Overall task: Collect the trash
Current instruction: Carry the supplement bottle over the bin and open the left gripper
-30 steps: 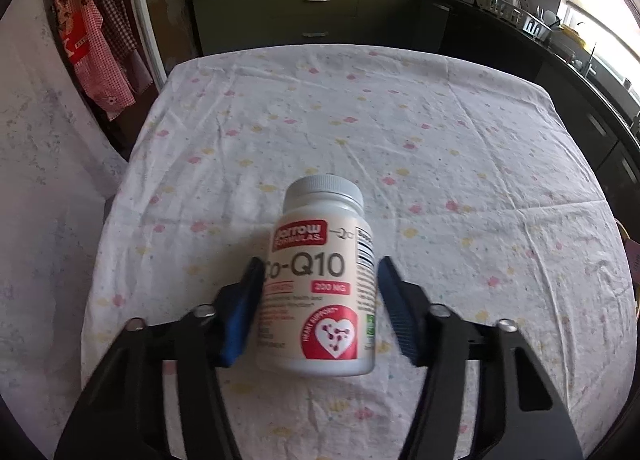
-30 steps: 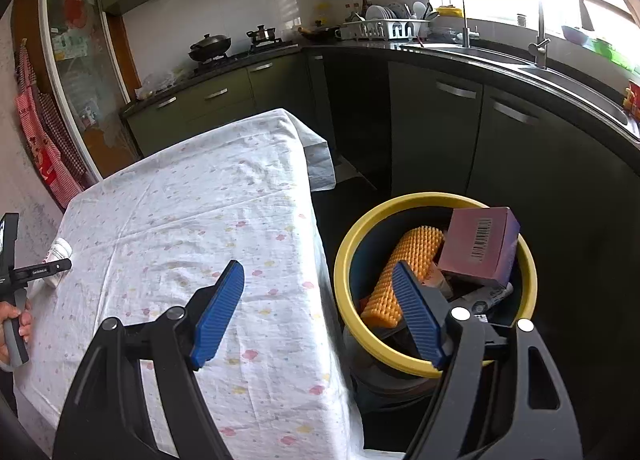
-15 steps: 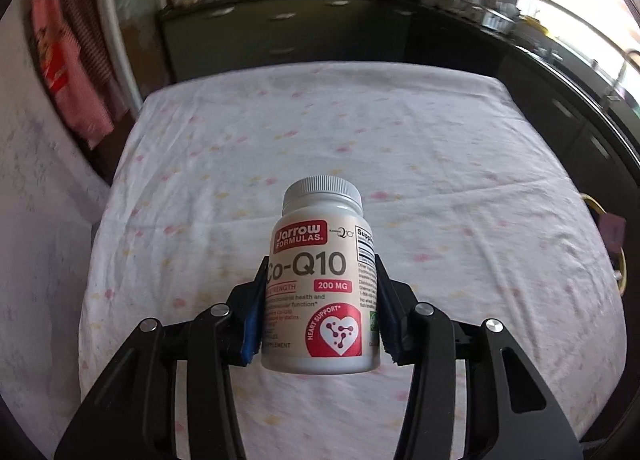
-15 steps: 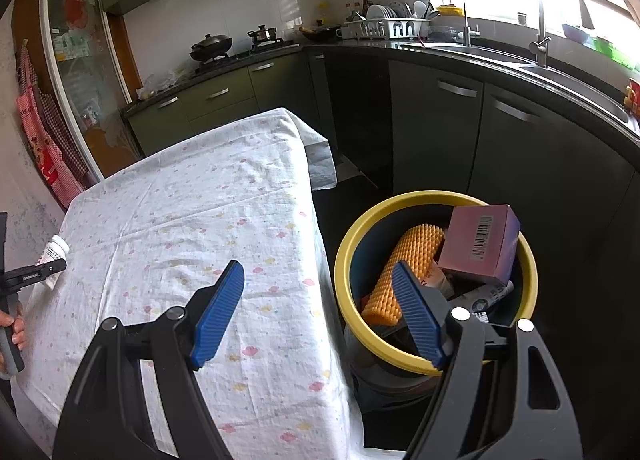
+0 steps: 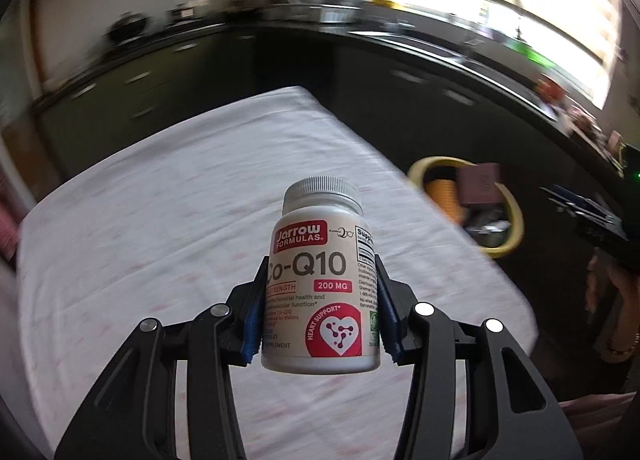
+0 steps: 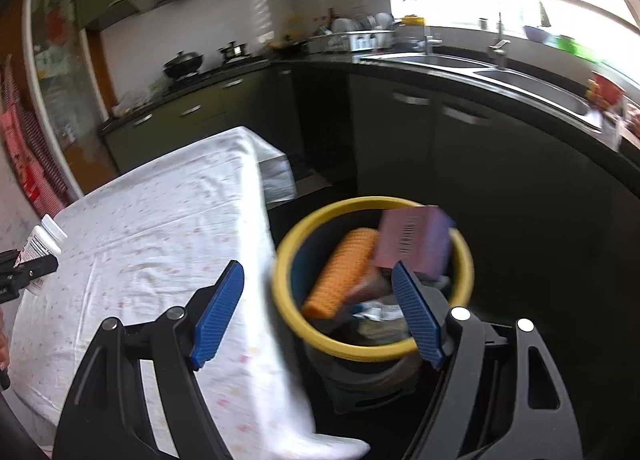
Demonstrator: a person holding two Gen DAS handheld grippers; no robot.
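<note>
My left gripper (image 5: 320, 308) is shut on a white Co-Q10 supplement bottle (image 5: 322, 284), held upright above the white flowered tablecloth (image 5: 168, 228). The bottle also shows at the far left of the right wrist view (image 6: 42, 248). A yellow-rimmed trash bin (image 6: 374, 348) stands on the floor beside the table; it holds an orange ridged roll (image 6: 342, 272) and a pink box (image 6: 414, 242). The bin also shows in the left wrist view (image 5: 516, 216). My right gripper (image 6: 320, 312) is open and empty, above the gap between table edge and bin.
Dark kitchen cabinets and a counter with a sink (image 6: 532, 80) and a faucet (image 6: 504, 12) run behind the bin. A stove with pots (image 6: 200, 60) stands at the back. Red checked cloths (image 6: 24, 156) hang on the left wall.
My left gripper closed on the bottle, lifted it off the table and swung right, so the bin came into its view. My right gripper shifted slightly and stayed open.
</note>
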